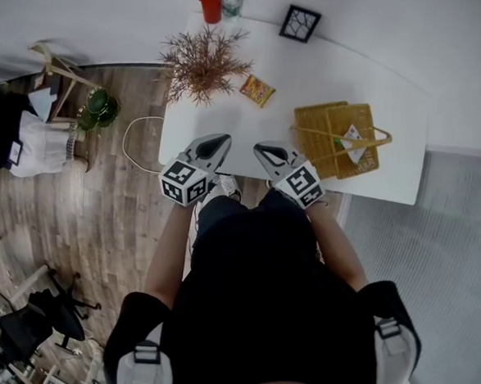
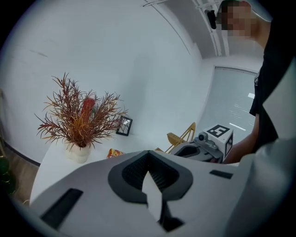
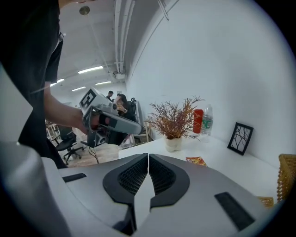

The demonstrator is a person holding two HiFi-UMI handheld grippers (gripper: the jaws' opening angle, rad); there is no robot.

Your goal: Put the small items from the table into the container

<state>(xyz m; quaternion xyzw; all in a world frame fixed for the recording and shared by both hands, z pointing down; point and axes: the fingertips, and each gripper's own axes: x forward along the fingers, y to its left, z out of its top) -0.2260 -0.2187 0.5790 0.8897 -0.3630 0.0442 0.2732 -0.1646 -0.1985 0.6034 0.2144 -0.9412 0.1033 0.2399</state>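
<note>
Packet (image 1: 257,90) lies mid-table, btwn plant (image 1: 204,61) and basket (image 1: 311,122), straight ahead of both grippers. Its long axis slants far-left to near-right. Left gripper (image 1: 220,140) and right gripper (image 1: 262,148) hang side by side over the table's (image 1: 380,82) near edge, tips angled slightly down, jaws closed w/ nothing in them. Right looks a touch nearer, and the basket sits by the right edge — so right seems the likelier pick.
</note>
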